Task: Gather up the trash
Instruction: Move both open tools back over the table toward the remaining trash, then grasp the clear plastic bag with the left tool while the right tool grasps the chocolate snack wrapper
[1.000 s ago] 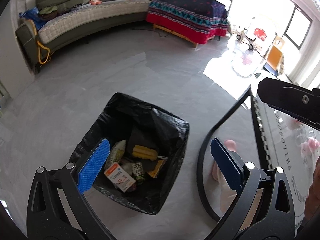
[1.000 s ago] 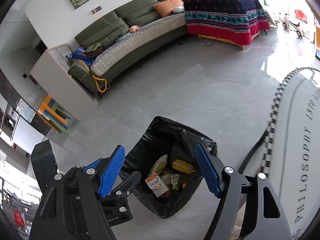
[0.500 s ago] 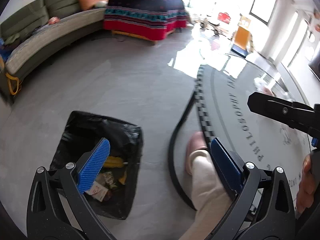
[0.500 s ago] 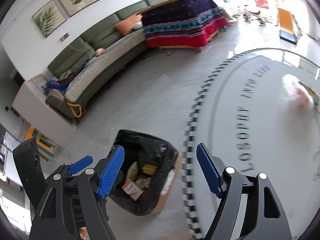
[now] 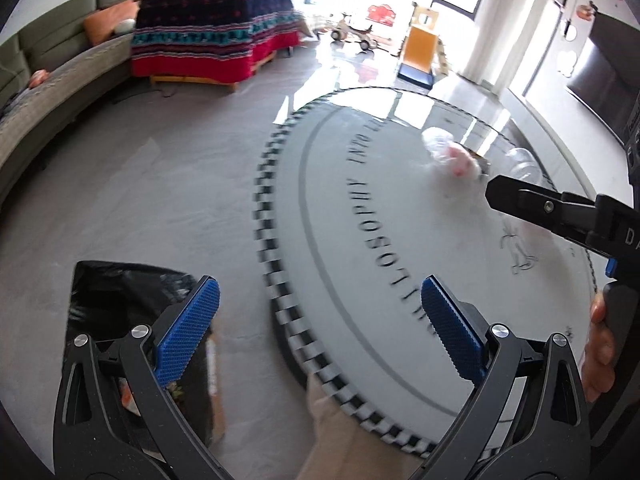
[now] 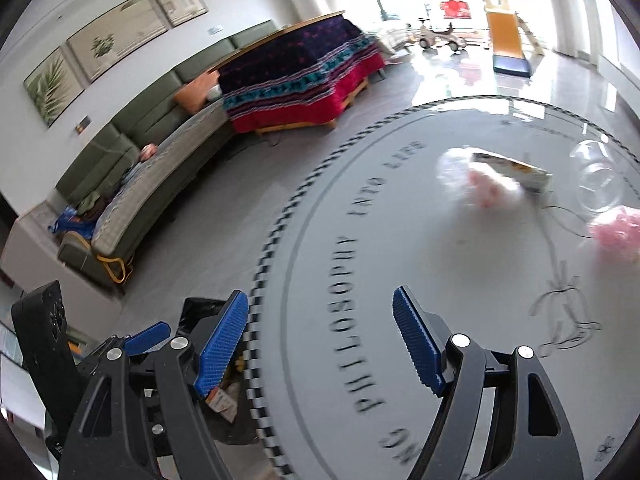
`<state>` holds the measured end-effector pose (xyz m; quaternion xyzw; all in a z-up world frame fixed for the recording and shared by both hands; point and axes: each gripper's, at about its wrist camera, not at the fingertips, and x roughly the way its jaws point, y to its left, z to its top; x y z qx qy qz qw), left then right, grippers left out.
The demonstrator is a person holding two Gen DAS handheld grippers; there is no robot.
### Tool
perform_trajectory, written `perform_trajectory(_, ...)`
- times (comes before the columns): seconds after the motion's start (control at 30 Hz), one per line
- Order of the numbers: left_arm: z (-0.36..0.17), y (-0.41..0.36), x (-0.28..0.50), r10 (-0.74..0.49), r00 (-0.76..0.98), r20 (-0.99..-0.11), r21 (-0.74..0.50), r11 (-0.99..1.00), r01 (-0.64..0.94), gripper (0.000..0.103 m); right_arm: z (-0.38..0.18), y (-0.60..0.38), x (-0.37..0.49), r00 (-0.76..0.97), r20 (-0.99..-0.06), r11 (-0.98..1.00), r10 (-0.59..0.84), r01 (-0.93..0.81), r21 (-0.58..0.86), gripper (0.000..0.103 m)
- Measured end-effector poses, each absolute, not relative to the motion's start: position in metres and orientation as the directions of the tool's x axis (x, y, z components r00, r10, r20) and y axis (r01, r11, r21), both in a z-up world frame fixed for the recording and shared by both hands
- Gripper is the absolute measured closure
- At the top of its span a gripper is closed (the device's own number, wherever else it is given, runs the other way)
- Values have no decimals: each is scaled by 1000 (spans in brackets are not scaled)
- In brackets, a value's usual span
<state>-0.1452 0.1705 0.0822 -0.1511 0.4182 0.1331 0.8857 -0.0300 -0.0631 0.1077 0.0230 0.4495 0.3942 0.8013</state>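
Left gripper point(image 5: 320, 328) fingers spread wide, gripping nothing, above the edge of the round table point(image 5: 360, 152). Right gripper point(image 6: 320, 340) likewise spread and empty. On the floor just beside the table: bin with black liner point(image 5: 120, 292), packaging scraps inside point(image 6: 222, 400). On the table's far side: blurred pink-and-clear wrapper point(image 6: 486, 184) against a flat box point(image 6: 516, 168), near a clear cup point(image 6: 598, 176).
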Motion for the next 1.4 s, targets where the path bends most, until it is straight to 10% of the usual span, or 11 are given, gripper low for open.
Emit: perform_trajectory(1.4,23,80,159,23,517,-856,-114,966,-231,5,80,-103,226,321,-827,798,462,-557,229,28)
